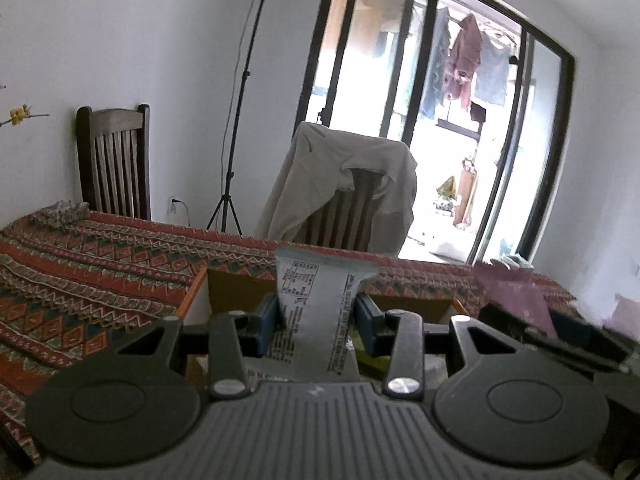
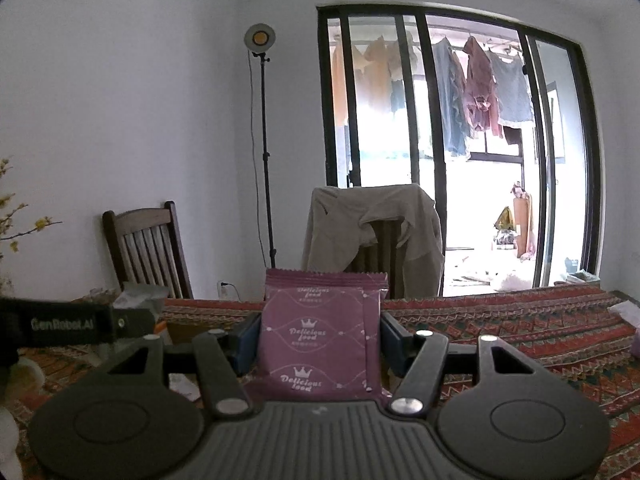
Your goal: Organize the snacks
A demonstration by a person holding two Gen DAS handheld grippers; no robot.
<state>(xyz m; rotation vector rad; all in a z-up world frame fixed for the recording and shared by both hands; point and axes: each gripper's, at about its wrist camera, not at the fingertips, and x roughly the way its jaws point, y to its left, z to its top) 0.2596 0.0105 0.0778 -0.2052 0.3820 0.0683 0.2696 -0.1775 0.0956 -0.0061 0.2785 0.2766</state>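
Here, view by view.
Left wrist: the left gripper (image 1: 318, 318) is clamped on a grey snack packet (image 1: 320, 304), held upright above a cardboard box (image 1: 236, 290) on the patterned tablecloth (image 1: 80, 256).
Right wrist: the right gripper (image 2: 318, 342) is clamped on a purple snack packet (image 2: 320, 336), raised over the same cloth.
Handling: both packets look light, thin and crinkly, likely slippery film; a pinch across the flat middle seems safest, gentle enough to spare the contents.
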